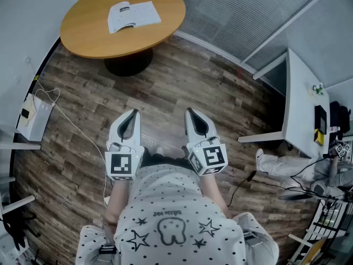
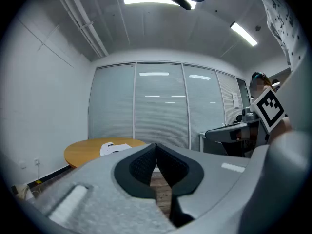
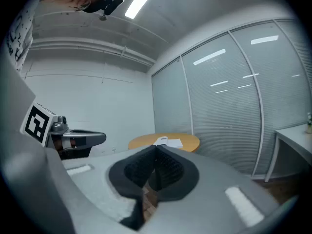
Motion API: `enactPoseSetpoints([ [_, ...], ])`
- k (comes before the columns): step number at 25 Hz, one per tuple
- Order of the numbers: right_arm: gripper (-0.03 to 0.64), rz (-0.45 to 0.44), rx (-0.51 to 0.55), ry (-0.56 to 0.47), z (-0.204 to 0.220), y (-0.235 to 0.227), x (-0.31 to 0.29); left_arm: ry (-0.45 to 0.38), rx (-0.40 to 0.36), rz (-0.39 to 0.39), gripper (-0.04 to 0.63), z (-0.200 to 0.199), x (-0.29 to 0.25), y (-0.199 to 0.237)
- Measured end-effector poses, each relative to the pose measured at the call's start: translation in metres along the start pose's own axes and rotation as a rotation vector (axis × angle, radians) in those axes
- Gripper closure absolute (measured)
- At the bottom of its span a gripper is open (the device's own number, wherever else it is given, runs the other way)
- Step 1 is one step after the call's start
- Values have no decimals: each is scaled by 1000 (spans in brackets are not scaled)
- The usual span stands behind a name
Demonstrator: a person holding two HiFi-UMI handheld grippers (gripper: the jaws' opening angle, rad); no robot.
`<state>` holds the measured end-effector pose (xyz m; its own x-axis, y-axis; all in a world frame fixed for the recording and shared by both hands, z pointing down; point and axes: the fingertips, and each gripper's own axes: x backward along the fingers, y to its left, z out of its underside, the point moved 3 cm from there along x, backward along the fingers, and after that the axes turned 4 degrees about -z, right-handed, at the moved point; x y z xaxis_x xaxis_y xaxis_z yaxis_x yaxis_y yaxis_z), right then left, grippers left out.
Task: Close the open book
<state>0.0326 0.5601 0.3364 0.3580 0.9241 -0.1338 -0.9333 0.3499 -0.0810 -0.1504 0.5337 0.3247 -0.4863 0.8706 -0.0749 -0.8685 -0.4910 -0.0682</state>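
- there is a wide stretch of bare wood floor [image 1: 165, 87] in front of both grippers, with nothing in the way up to the round table [image 1: 88, 37].
- the table's near edge is well ahead of the gripper tips and a bit off to the left.
- the open book [image 1: 133, 15] lies flat on the table top, pages up, far ahead of the left gripper [image 1: 133, 114] and well apart from it.
- the left gripper's jaws are pressed together with nothing between them, and it touches nothing.
- the right gripper [image 1: 190, 112] is just beside the left one. its jaws are together too, and it holds nothing.
- both grippers point forward over the floor, close in front of the person.
- a white desk [image 1: 300, 109] stands well off to the right of the right gripper.
- a white box [image 1: 33, 117] sits on the floor off to the left of the left gripper.
- grey blinds [image 1: 237, 10] cover the wall past the table.
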Motion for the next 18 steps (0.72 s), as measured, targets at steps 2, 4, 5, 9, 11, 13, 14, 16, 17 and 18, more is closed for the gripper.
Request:
enactPoseSetpoints([
  [2,612,-3,1,-3,1,1,1,-4,-5,-2,584,-1,1,0],
  [4,612,-6,-1,-6,1,2,4,-7,-5,-6,584,-1,2,-1],
  [5,612,-8,-2,-7,0,2,5,-8,-3,-8,584,-2,3,-1],
  [9,612,-21,2,-13,-2,3,7,-7,-4,-13,584,-3,4,-3],
  [11,613,-29,7,-15,-2,4,6,-5,-9,-17,584,-3,3,-4],
  [13,612,-35,11,-16,-3,4,7,-3,-5,-20,584,-2,3,-4],
  [14,613,-37,14,-15,-4,4,7,-3,-1,-22,584,-2,4,-5],
  [16,613,-43,21,-12,-4,4,8,0,5,-27,584,-2,5,-5],
  [17,612,-46,22,-11,-4,4,9,4,10,-29,584,-1,5,-6],
  [18,612,-51,22,-11,-4,4,9,9,19,-30,584,0,6,-6],
])
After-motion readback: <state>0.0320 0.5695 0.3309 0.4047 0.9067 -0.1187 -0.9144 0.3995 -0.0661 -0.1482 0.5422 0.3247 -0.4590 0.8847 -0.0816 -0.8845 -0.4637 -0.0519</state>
